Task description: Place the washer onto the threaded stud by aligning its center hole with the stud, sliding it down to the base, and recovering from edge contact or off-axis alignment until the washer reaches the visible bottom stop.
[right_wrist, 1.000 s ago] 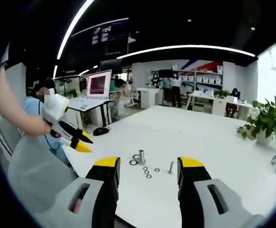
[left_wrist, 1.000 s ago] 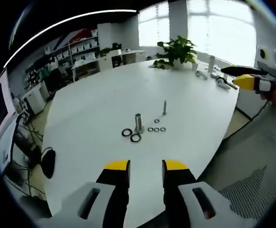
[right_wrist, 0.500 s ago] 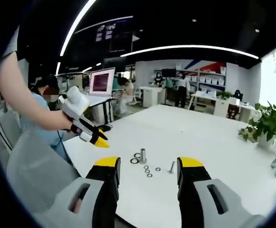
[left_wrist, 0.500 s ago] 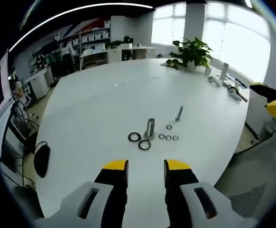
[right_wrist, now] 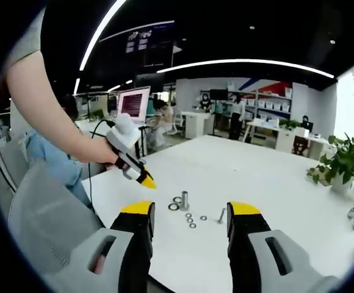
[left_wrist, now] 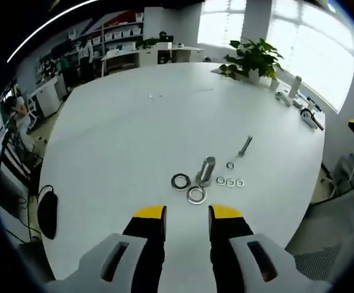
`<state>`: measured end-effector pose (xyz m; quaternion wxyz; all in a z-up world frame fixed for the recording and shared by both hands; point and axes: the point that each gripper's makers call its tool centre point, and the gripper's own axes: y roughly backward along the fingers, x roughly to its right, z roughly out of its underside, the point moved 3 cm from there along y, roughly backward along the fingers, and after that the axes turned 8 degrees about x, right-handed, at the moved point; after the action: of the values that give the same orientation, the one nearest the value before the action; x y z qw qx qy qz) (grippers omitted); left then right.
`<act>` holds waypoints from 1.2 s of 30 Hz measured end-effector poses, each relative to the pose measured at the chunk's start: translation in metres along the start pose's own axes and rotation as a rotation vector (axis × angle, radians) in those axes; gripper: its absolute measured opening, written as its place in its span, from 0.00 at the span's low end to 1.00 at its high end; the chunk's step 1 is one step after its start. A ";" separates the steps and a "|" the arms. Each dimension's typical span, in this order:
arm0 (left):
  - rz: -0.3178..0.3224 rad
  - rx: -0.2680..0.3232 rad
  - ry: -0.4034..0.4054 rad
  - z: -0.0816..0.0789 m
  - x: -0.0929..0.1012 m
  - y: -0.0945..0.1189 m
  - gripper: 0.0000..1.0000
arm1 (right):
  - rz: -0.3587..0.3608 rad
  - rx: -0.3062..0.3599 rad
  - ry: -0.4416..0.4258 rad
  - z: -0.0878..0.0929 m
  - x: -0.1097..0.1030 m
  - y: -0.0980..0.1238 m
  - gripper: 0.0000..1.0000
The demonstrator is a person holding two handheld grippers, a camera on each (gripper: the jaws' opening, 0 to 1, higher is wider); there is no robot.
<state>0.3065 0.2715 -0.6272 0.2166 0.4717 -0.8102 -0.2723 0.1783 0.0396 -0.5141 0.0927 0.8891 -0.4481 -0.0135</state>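
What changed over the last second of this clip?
The left gripper advanced over the white table toward the upright stud and the washers beside it. Nothing was gripped or released. The parts on the table stayed put; the right gripper kept its jaws open.

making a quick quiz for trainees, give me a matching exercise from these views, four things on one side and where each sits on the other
Things:
1. bolt
2. potted plant
3. upright metal cylinder
4. black mouse

Places (left gripper view):
A. far side of the white table, by the windows
B. off the table, beside its left edge
C. lying flat, beyond the small washers
D. standing between two large washers and the small ones

Pairs: 1-C, 2-A, 3-D, 4-B
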 end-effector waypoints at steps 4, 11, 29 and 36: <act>-0.008 -0.011 0.026 -0.007 -0.012 -0.007 0.26 | 0.004 -0.006 -0.001 0.001 0.001 0.000 0.50; -0.013 -0.058 -0.019 -0.006 -0.024 -0.015 0.26 | 0.010 -0.003 -0.010 0.001 0.002 0.000 0.50; 0.017 -0.151 -0.087 -0.009 -0.026 -0.058 0.25 | 0.037 -0.004 0.004 0.001 0.006 0.002 0.48; 0.018 -0.199 -0.083 0.000 -0.029 -0.073 0.24 | 0.045 -0.018 0.003 0.004 0.007 0.001 0.47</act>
<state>0.3668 0.2670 -0.6772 0.2312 0.4289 -0.7917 -0.3685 0.1813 0.0325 -0.5169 0.1016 0.8779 -0.4677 -0.0139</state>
